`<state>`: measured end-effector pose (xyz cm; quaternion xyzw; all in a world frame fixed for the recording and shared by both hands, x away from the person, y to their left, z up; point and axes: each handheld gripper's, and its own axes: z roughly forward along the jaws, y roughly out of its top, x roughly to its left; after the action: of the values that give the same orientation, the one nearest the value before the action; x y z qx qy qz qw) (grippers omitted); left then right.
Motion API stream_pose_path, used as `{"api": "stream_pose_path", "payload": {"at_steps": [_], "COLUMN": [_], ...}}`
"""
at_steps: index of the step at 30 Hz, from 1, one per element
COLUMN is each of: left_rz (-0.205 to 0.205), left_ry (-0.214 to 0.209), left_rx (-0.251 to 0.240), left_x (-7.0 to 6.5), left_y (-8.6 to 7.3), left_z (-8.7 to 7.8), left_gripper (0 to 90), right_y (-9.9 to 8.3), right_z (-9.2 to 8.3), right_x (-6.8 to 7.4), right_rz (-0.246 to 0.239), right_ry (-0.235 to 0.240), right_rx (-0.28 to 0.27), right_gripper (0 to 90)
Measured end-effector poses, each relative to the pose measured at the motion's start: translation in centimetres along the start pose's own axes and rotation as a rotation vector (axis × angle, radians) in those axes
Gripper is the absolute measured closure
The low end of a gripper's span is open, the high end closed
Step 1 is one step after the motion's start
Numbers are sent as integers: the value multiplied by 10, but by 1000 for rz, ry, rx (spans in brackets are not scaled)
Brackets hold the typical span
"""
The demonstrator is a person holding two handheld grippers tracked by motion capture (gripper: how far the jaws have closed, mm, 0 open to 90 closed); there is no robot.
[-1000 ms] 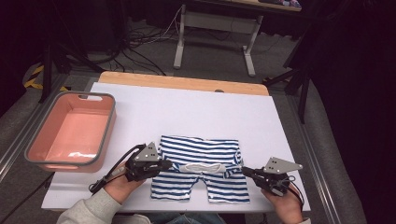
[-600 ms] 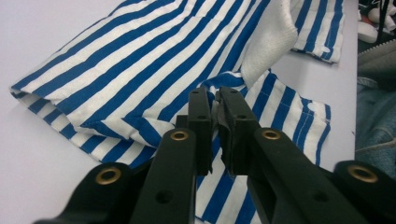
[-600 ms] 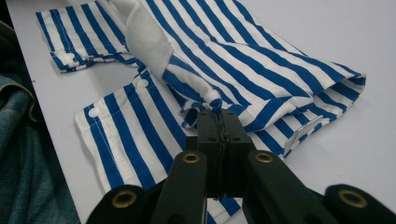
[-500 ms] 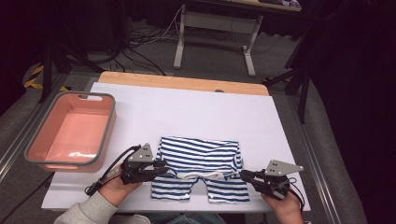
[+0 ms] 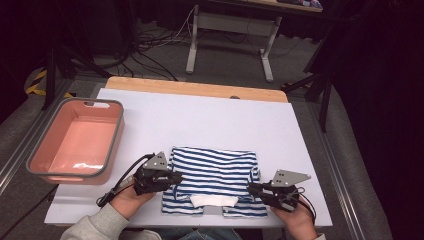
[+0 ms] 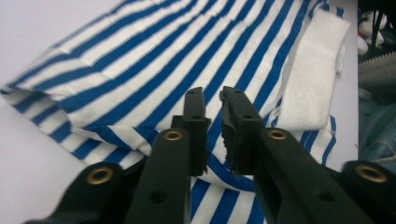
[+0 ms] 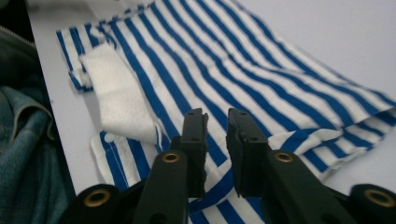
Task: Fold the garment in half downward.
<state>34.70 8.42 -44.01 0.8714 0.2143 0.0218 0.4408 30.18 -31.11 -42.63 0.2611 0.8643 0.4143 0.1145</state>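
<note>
A blue-and-white striped garment (image 5: 215, 167) lies folded on the white table (image 5: 210, 120), its white band (image 5: 214, 200) at the near edge. My left gripper (image 5: 179, 176) is at the garment's left edge and my right gripper (image 5: 251, 187) at its right edge, each held in a hand. In the left gripper view the jaws (image 6: 212, 100) have just been closing and stand a narrow gap apart, with a fold of striped cloth (image 6: 140, 70) between them. The right gripper view shows the same: jaws (image 7: 215, 119) just closing, with striped cloth (image 7: 261, 74) pinched low between them.
A pink bin (image 5: 117, 135) with a grey rim stands at the table's left. A wooden strip (image 5: 195, 89) runs along the far edge, and desk legs and cables lie beyond it. The person's jeans (image 7: 28, 140) show at the near edge.
The garment's near part, with the white band, has shifted toward the table's front edge. Both grippers stay almost where they were, at the garment's two sides.
</note>
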Motion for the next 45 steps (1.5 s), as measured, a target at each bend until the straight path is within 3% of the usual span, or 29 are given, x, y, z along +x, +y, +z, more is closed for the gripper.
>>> {"api": "stream_pose_path", "payload": {"at_steps": [1,4,8,12,17,22,23,24,25,29,33,39,45], "left_rz": [4,-5,-20,-23,-20,-26,-30,-30,-36,-53,-60,-50,-90], "left_ry": [-7,-10,-18,-18,-20,3,14,14,15,44,47,83,126], "left_rx": [34,61,133,136,120,75,50,50,41,10,-22,-27,-28], "left_x": [0,1,4,4,4,7,9,9,10,19,26,34,48], "left_y": [-2,-4,-9,-10,-8,-4,-2,-2,0,10,17,27,36], "left_z": [5,10,19,18,18,14,13,13,12,8,7,9,13], "left_gripper": [830,846,853,851,805,712,598,540,540,363,281,202,170], "right_y": [-1,-7,-11,-13,-11,-7,-6,-4,-4,4,10,18,23], "right_z": [4,12,16,17,16,13,12,12,12,10,10,15,20], "right_x": [0,-1,-3,-5,-5,-9,-12,-13,-13,-22,-30,-43,-58], "right_rz": [-4,10,29,39,34,60,69,77,77,86,106,121,136], "right_ry": [5,23,37,48,48,26,11,6,6,-23,-40,-79,-121], "right_rx": [25,86,135,136,126,81,67,61,61,8,-16,-11,-17], "right_gripper": [834,835,833,824,787,665,588,550,550,368,289,241,240]}}
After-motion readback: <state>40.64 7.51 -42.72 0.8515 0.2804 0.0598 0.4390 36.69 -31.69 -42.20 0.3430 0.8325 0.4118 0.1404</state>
